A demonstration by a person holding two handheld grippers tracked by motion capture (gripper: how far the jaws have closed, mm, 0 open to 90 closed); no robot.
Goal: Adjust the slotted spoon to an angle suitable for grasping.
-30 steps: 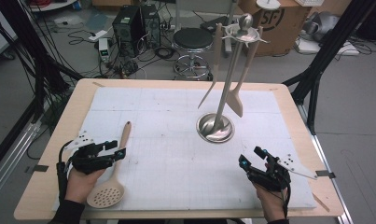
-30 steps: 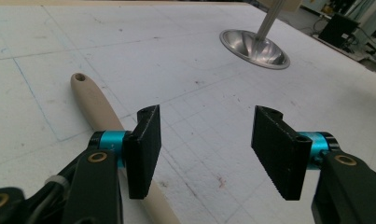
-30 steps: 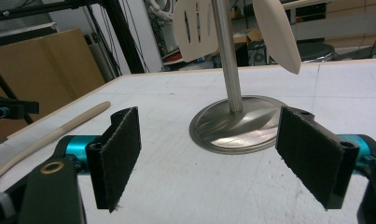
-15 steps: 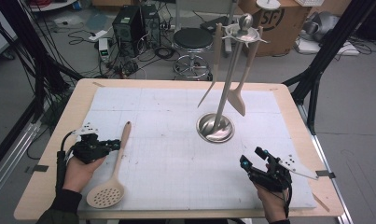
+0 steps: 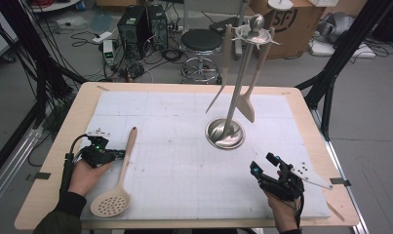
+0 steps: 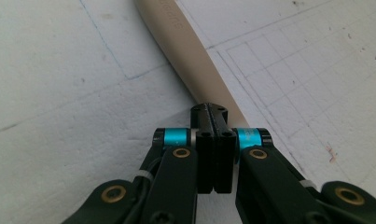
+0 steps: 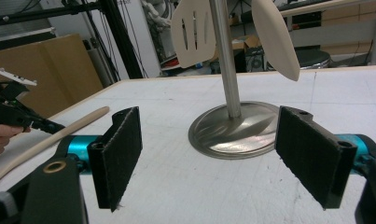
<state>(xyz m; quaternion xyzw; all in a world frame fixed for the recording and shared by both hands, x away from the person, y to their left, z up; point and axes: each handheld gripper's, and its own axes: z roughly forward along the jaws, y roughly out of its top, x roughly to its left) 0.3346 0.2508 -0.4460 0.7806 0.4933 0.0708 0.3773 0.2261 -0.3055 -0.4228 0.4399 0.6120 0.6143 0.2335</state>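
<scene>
My left gripper (image 6: 212, 112) has just closed its jaws empty beside the slotted spoon (image 5: 120, 179) lying on the desk, so lifting now would leave it behind.

Left hand (image 5: 87, 170) at near-left, forearm in dark sleeve entering from near edge. Left gripper (image 5: 120, 154) points right, lying low and level; jaws have just been closing, now pressed flat together, nothing between pads. Right hand (image 5: 281, 212) at near-right, wrist upright. Right gripper (image 5: 263, 164) aims far-left; jaws stand wide apart, pads (image 7: 121, 154) bare, nothing between them.
</scene>
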